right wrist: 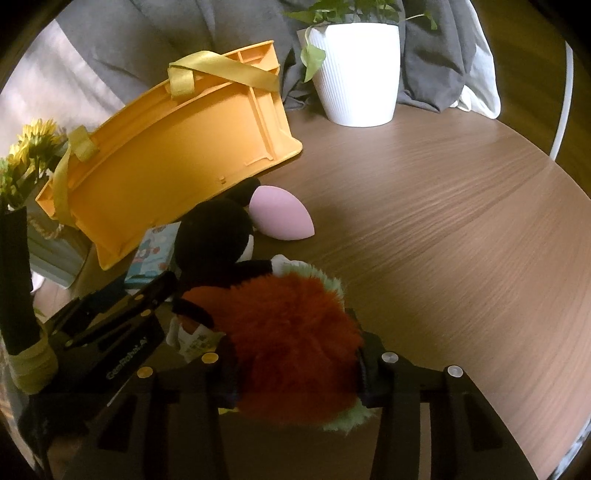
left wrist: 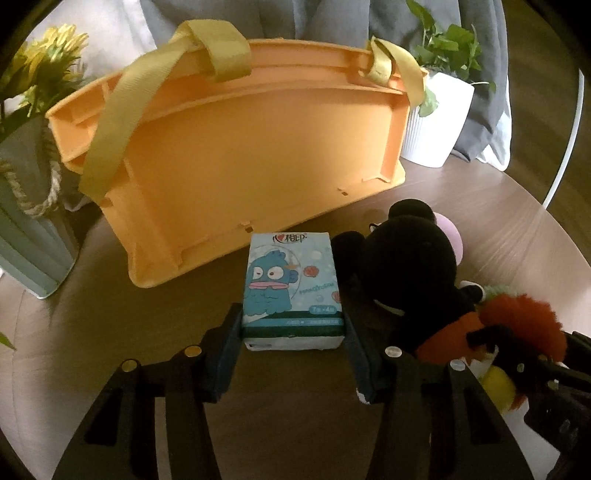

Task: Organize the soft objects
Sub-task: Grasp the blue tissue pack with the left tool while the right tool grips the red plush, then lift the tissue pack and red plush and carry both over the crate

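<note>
My left gripper (left wrist: 291, 325) is shut on a blue tissue pack (left wrist: 290, 284) printed with a cartoon fish, which rests on the wooden table. An orange basket (left wrist: 236, 147) with yellow straps stands just behind it. A black plush mouse (left wrist: 410, 254) lies to the right of the pack, next to a pink egg-shaped sponge (right wrist: 280, 214). My right gripper (right wrist: 295, 365) is shut on a fluffy orange-red and green plush (right wrist: 291, 343). The left gripper also shows in the right wrist view (right wrist: 147, 295), and the basket too (right wrist: 177, 158).
A white ribbed pot (right wrist: 356, 70) with a green plant stands at the back right. A pale blue box with yellow flowers (left wrist: 33, 85) stands at the left. Grey cloth (right wrist: 147, 33) hangs behind. The table edge curves at the right (right wrist: 554, 229).
</note>
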A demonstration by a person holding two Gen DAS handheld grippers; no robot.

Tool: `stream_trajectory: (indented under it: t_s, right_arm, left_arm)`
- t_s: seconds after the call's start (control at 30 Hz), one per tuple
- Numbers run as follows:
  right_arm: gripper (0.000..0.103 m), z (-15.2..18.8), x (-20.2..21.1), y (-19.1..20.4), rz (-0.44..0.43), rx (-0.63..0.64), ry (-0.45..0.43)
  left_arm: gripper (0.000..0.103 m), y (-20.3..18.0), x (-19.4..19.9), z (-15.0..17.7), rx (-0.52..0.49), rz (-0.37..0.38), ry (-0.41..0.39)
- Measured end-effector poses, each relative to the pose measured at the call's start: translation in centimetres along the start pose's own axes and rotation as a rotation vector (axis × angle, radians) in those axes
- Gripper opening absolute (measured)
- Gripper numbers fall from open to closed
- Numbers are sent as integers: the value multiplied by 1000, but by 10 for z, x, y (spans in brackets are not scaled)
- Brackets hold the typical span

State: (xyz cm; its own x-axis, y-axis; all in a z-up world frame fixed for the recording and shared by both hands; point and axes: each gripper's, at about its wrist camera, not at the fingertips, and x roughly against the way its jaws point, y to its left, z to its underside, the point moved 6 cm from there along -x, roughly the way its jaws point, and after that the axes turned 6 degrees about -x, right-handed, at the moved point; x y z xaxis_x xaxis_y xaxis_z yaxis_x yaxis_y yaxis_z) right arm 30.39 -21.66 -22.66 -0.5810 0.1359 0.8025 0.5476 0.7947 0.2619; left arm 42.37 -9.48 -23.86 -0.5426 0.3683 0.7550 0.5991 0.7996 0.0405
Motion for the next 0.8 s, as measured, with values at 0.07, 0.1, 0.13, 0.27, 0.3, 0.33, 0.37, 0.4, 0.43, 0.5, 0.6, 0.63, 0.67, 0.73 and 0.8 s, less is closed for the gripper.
stream_trajectory:
  t_s: [0.07,0.1,0.13,0.27,0.3,0.33,0.37,0.4,0.43,0.5,0.6,0.63,0.67,0.73,0.8]
  right_arm:
    - [43,-1,2,-1,-4,0,-6]
    - [43,-2,4,-1,-7,0,-11]
    - [43,-2,5,-2,-9,-2,-14]
    - [43,-3,13,-2,-27,5,-24]
    - [43,-3,15,-2,-32,10,-25]
    - [43,-2,18,-1,-38,15,-27]
    - [43,-2,20,0,-44,18,-29]
    - [43,-1,23,0,-50,22,-32]
    - [43,-1,27,0,-55,26,-37]
    - [43,-1,33,-1,-62,32,-47]
    - [43,-2,44,-2,-76,45,-62]
    - [43,-3,47,-2,-80,50,-66]
    - [43,-3,50,-3,-84,55,-72]
    - [43,-3,57,-3,-93,66,-80]
    - [43,-5,65,-5,-105,81,-87]
  left_arm:
    - [51,0,8,0,5,-8,-12]
    - [51,0,11,0,5,-14,-16]
    - [51,0,17,1,4,-22,-22]
    - [51,-1,29,5,17,-28,-26]
    - [51,-1,34,6,21,-32,-27]
    - [51,-1,37,7,26,-36,-29]
    - [51,-1,41,9,32,-37,-29]
    - [51,-2,45,10,36,-41,-30]
    - [51,-2,50,12,39,-49,-33]
    - [51,-4,58,12,44,-58,-38]
    - [51,-7,75,14,55,-76,-54]
    - [51,-9,79,15,58,-80,-59]
    - [51,-10,84,15,64,-86,-65]
    - [51,-11,96,16,76,-99,-77]
    - [51,-13,108,17,88,-109,-89]
